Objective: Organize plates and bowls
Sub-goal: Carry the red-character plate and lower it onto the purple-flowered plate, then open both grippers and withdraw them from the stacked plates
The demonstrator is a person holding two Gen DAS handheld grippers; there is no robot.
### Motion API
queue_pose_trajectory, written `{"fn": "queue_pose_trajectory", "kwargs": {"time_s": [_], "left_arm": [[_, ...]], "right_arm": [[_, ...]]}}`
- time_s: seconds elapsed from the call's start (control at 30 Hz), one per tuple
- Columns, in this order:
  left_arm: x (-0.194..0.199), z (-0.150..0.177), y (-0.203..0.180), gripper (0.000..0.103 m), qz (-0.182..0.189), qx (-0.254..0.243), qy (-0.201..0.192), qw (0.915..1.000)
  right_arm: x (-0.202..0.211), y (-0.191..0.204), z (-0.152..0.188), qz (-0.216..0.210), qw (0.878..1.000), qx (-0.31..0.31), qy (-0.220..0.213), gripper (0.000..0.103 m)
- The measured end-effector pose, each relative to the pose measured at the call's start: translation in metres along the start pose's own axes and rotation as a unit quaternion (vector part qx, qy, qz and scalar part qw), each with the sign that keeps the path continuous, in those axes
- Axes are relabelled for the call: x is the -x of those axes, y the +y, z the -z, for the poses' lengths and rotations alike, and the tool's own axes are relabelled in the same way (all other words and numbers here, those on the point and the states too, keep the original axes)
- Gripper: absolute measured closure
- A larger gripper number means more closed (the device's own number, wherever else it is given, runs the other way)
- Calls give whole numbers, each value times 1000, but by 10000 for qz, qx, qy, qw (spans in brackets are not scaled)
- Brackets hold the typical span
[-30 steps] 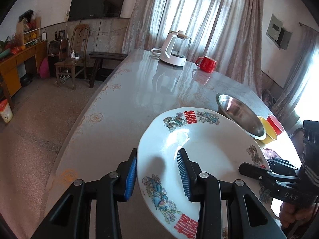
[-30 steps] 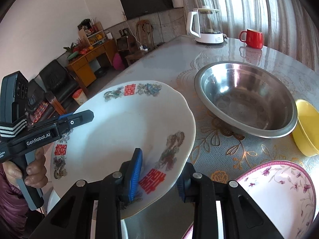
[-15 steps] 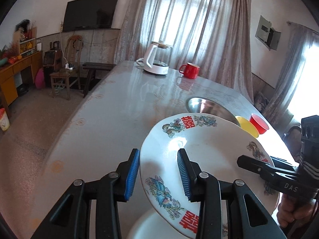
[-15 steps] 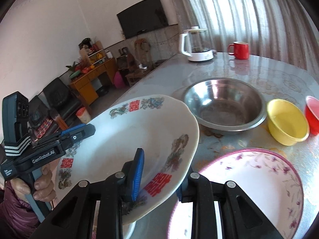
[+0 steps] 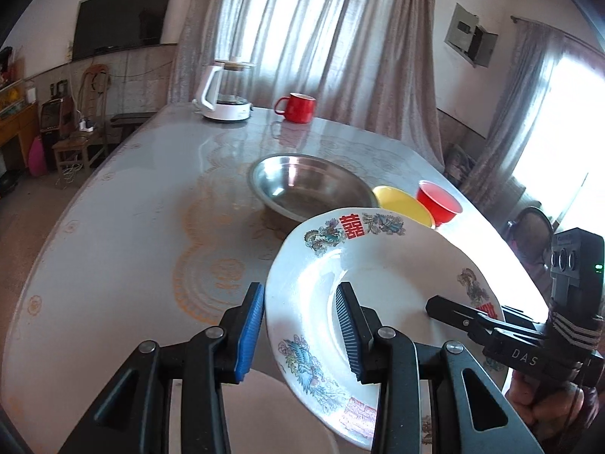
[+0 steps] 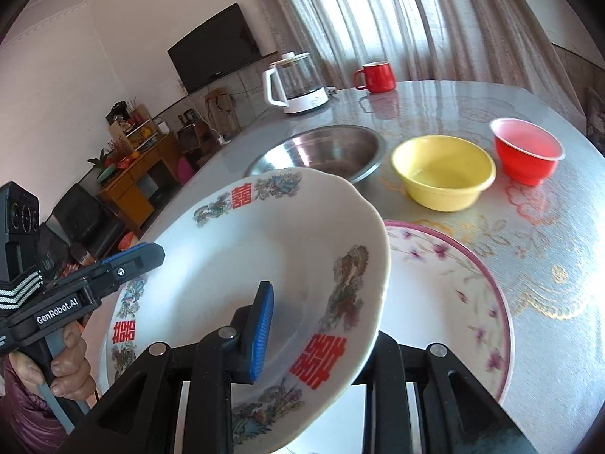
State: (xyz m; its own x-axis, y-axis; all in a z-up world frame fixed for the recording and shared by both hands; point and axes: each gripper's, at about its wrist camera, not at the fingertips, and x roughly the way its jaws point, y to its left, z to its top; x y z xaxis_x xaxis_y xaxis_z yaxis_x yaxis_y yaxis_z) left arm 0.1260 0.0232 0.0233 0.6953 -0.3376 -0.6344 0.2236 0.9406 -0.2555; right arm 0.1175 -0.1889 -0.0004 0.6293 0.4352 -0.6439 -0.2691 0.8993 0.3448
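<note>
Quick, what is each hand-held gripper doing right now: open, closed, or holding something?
Left hand-held gripper: closed on the rim of the white plate.
Right hand-held gripper: closed on the opposite rim of the white plate.

White plate with red characters and bird prints held tilted above table, left gripper straddling its near rim, one blue pad under, other finger over the inside; contact of pads unclear. Right gripper on plate's right rim, a hand on its handle. Behind plate: steel bowl, then yellow bowl and red bowl side by side. Far end of table: white kettle, red mug. Curtains and TV on back wall.
</note>
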Motion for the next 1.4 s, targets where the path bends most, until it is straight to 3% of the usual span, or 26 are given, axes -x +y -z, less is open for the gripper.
{"fn": "queue_pose_trajectory", "kwargs": {"time_s": [0.3, 0.57, 0.73, 0.93, 1.13, 1.4], "left_arm": [[-27, 15, -38, 64, 259, 72, 486, 9985], [-47, 24, -50, 64, 204, 104, 742, 9970], [-50, 25, -52, 63, 226, 106, 746, 9969], [-46, 25, -50, 63, 339, 159, 681, 9970], [-35, 24, -49, 60, 335, 206, 535, 9978], [-26, 26, -47, 55, 236, 168, 412, 9987]], "right_arm": [[24, -35, 16, 406, 9987, -281, 136, 74], [21, -55, 21, 754, 9957, -487, 223, 74], [13, -58, 23, 878, 9949, -436, 235, 73], [6, -42, 21, 1727, 9845, 301, 90, 57], [3, -43, 23, 1817, 9819, 495, 188, 49], [10, -43, 19, 1936, 9788, 666, 110, 49]]}}
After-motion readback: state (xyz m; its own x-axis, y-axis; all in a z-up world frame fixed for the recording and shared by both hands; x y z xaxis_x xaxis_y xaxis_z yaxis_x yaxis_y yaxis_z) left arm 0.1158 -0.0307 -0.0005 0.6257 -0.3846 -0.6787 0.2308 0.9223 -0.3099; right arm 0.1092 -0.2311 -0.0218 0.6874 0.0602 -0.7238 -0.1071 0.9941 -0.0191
